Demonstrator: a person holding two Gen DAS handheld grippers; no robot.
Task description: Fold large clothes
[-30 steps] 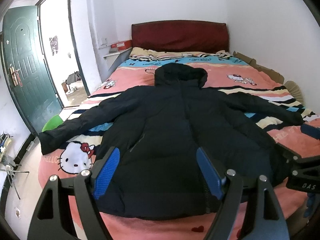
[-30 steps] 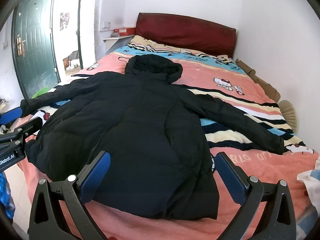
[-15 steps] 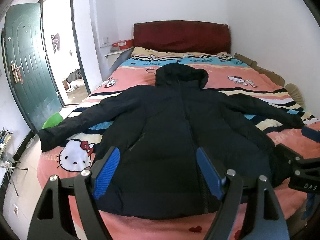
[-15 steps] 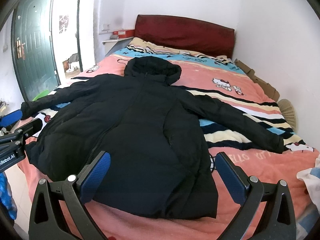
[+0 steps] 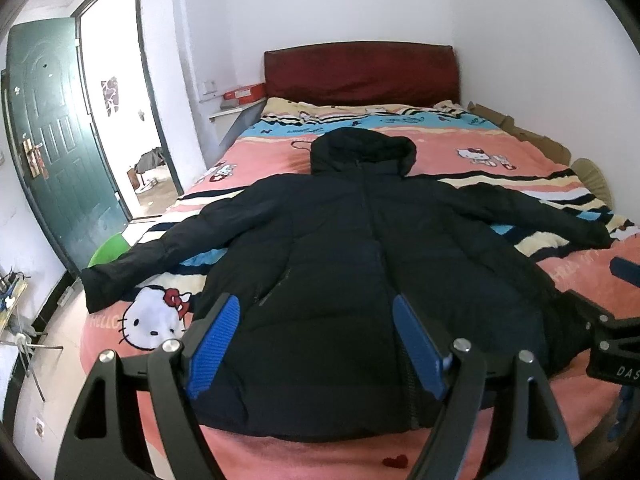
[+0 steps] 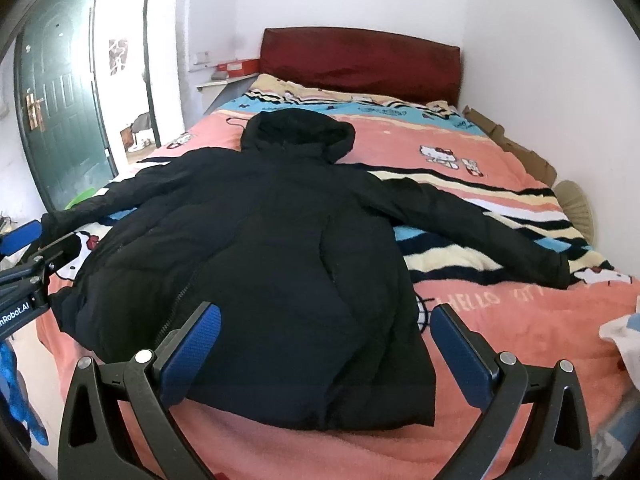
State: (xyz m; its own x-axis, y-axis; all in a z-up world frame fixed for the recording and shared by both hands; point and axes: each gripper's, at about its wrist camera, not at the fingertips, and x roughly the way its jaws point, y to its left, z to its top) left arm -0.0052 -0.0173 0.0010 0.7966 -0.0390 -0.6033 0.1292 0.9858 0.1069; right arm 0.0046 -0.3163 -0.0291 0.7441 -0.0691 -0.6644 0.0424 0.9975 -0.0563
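The black jacket [image 5: 360, 264] is spread flat; both the left gripper [image 5: 316, 344] and the right gripper [image 6: 326, 344] are held wide apart, empty. The thick padding may slip if only one layer is pinched.

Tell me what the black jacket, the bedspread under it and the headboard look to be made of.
Black jacket: likely matte synthetic shell with padding, judging by puffy quilted seams. Bedspread: seemingly soft plush fleece, with a fuzzy nap and printed cartoon cats and stripes. Headboard: apparently padded dark red upholstery; whether fabric or faux leather is unclear.
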